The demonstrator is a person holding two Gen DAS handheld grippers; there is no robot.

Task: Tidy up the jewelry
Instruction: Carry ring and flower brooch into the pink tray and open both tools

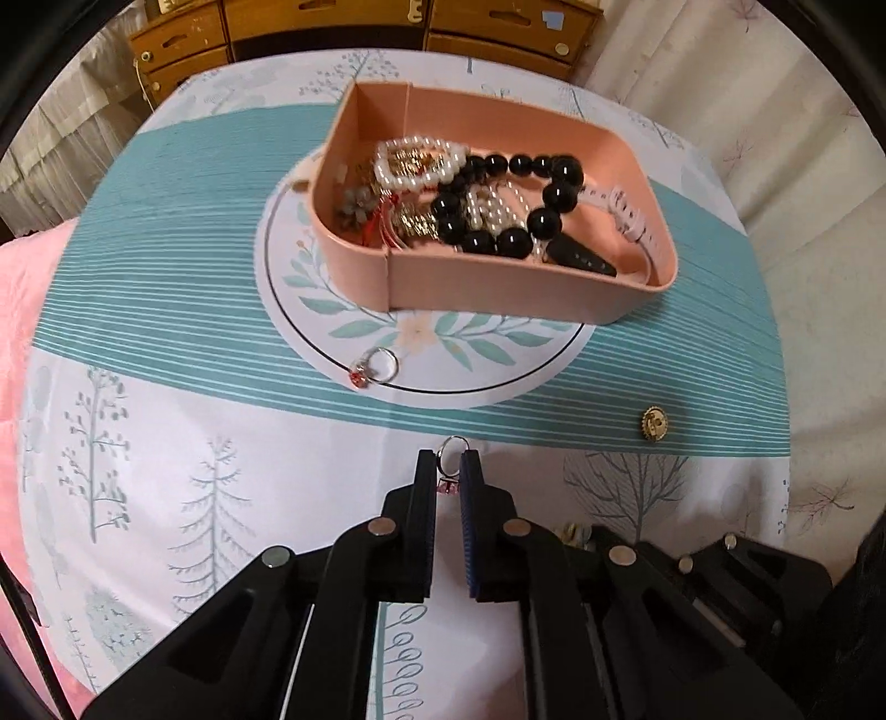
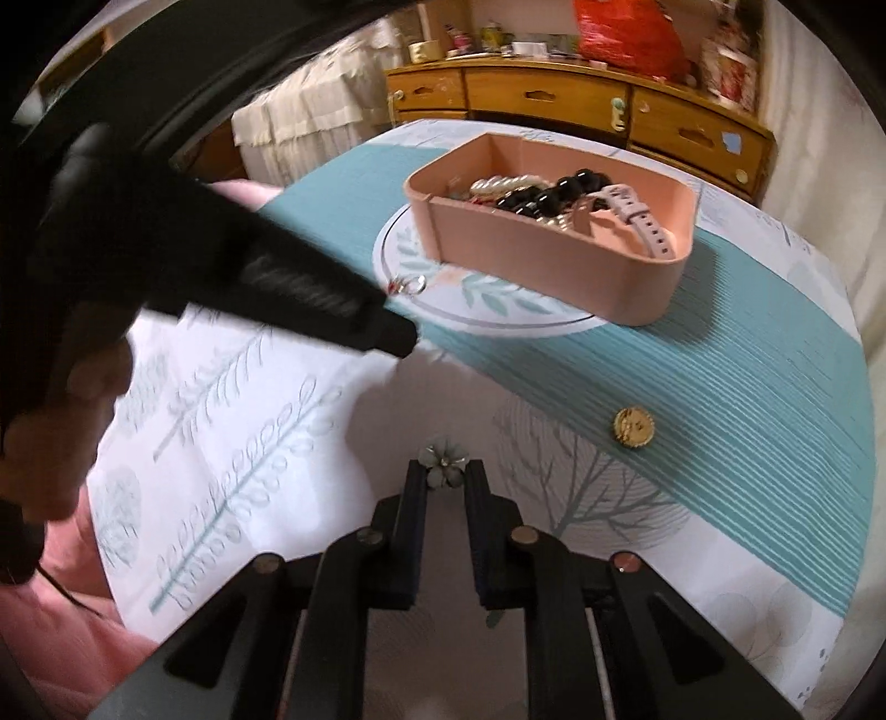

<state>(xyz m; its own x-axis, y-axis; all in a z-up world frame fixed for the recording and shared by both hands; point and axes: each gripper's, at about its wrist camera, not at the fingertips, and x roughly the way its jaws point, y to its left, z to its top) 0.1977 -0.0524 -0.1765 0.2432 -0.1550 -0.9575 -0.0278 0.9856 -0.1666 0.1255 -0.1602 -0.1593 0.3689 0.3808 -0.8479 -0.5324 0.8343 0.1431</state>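
Note:
A pink jewelry box point(image 1: 498, 288) point(image 2: 554, 260) stands on the patterned cloth, holding a black bead bracelet point(image 1: 531, 205), a pearl piece point(image 1: 421, 163) and a pale watch strap point(image 1: 637, 221). My left gripper point(image 1: 447, 471) is shut on a silver ring with a pink stone point(image 1: 449, 462), held above the cloth in front of the box. My right gripper point(image 2: 446, 476) is shut on a pale flower earring point(image 2: 446, 468). Another ring with a red stone point(image 1: 374, 368) point(image 2: 410, 285) lies on the cloth's round print. A gold round earring point(image 1: 655, 423) point(image 2: 633, 427) lies to the right.
The left gripper's black body point(image 2: 249, 266) crosses the right wrist view's left side, with the holding hand point(image 2: 72, 432) below it. A wooden drawer unit point(image 1: 354, 33) point(image 2: 581, 105) stands behind the table. Pink fabric point(image 1: 22, 343) lies at the left edge.

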